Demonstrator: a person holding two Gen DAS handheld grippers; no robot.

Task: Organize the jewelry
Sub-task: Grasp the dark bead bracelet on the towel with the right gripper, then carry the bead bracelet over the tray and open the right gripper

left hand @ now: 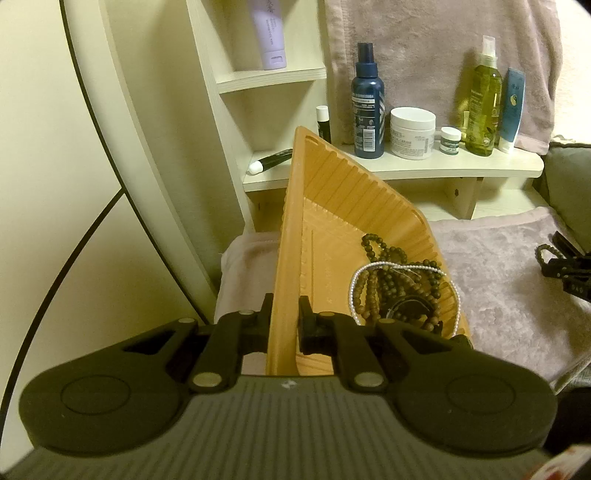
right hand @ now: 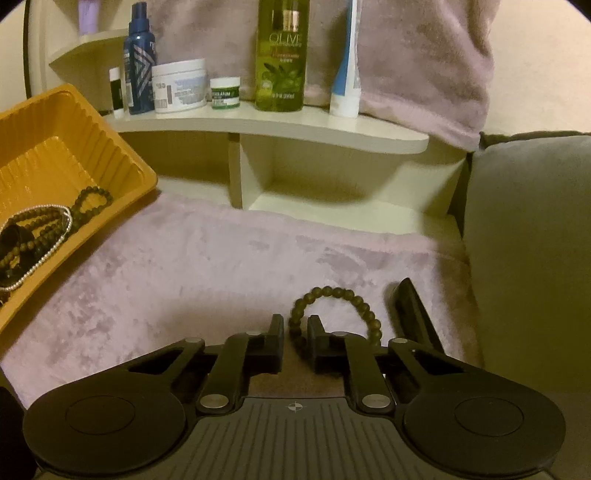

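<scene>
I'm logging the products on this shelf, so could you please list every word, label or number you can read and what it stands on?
"OLIVE": green bottle, front label, right wrist view.
"CREAM": large white jar, left wrist view; the lines above are blurred.
Blue spray bottle: barcode and text too small to read.
Small green-labelled jar: print blurred.
Lilac tube, blue-and-white tube: lettering unreadable.
Orange tray: embossed marks illegible.

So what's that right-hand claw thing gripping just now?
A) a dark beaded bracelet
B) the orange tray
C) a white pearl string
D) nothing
A: the right gripper is pinching a dark beaded bracelet over the pink towel; the orange tray is held by the left gripper.
</scene>
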